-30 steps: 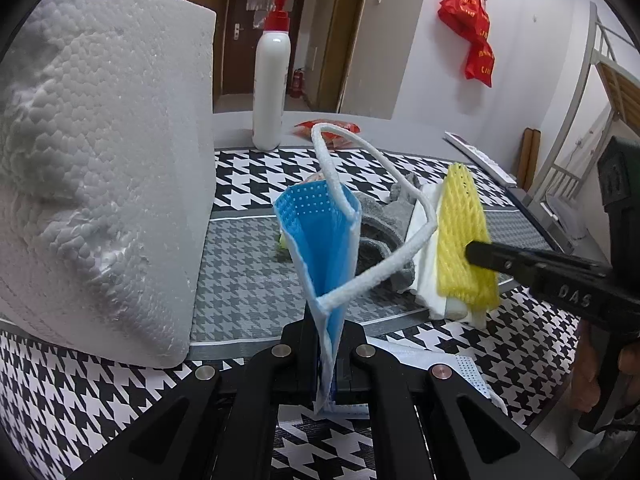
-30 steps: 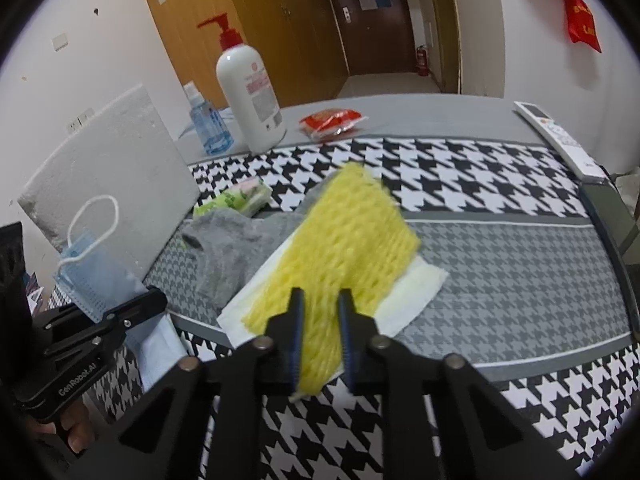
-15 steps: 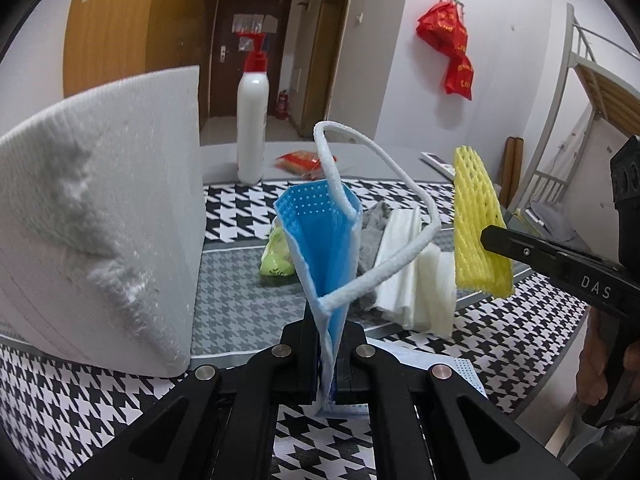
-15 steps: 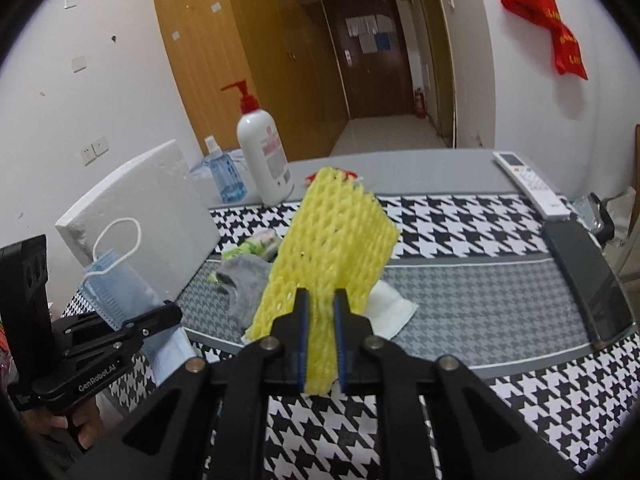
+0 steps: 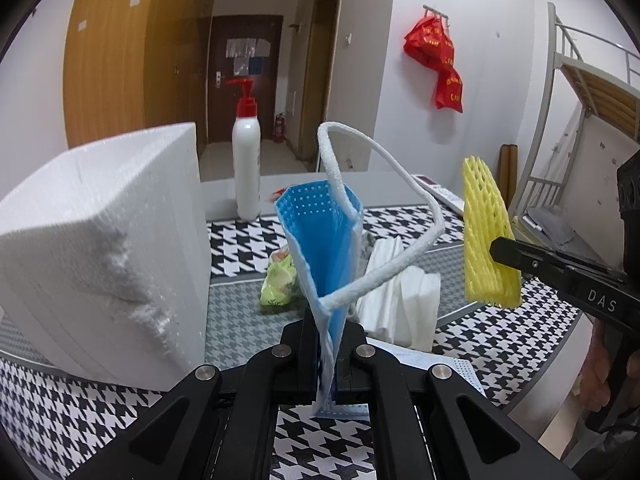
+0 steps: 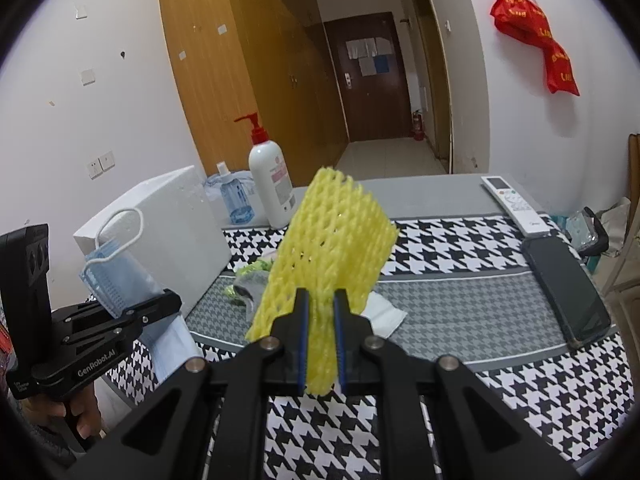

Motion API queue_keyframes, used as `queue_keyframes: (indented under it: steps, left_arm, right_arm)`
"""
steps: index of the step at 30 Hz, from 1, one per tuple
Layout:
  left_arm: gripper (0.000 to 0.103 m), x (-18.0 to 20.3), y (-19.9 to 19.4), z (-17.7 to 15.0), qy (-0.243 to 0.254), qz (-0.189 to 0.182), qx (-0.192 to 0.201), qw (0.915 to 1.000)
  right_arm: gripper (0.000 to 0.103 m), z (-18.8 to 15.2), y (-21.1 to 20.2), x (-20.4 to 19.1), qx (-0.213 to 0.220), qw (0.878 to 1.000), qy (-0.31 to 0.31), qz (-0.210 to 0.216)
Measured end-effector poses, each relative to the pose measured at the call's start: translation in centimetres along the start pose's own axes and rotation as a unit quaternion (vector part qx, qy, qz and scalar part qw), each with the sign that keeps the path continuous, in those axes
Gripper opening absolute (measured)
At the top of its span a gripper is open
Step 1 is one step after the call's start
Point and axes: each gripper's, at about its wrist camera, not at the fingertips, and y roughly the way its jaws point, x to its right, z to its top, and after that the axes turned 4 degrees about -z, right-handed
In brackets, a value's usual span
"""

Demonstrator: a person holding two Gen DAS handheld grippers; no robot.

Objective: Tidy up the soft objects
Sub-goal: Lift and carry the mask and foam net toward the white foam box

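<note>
Yellow foam net [image 6: 332, 248] pinched in right fingers [image 6: 302, 336], blue mask [image 5: 324, 248] in left fingers [image 5: 304, 344]; carrying step, needing a drop spot next.

right claw [image 6: 320, 332]: squeezed tight on yellow foam net [image 6: 332, 248], held up above the surface [image 6: 480, 312] | left claw [image 6: 160, 304]: pinching blue face mask [image 6: 116, 272] past the surface's left edge | white foam block [image 6: 168, 232]: left side | pump bottle [image 6: 270, 184]: far edge | remote [image 6: 510, 204]: far right corner | phone [image 6: 564, 284]: right edge
</note>
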Motion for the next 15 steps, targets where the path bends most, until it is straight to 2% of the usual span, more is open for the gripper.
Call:
queue_keyframes:
  steps: [15]
  left_arm:
    - [0.004, 0.8, -2.7, 1.4, 0.018, 0.005, 0.040, 0.9990]
  right_arm:
    - [0.014, 0.6, -2.3, -0.9, 0.032, 0.999, -0.009, -0.011]
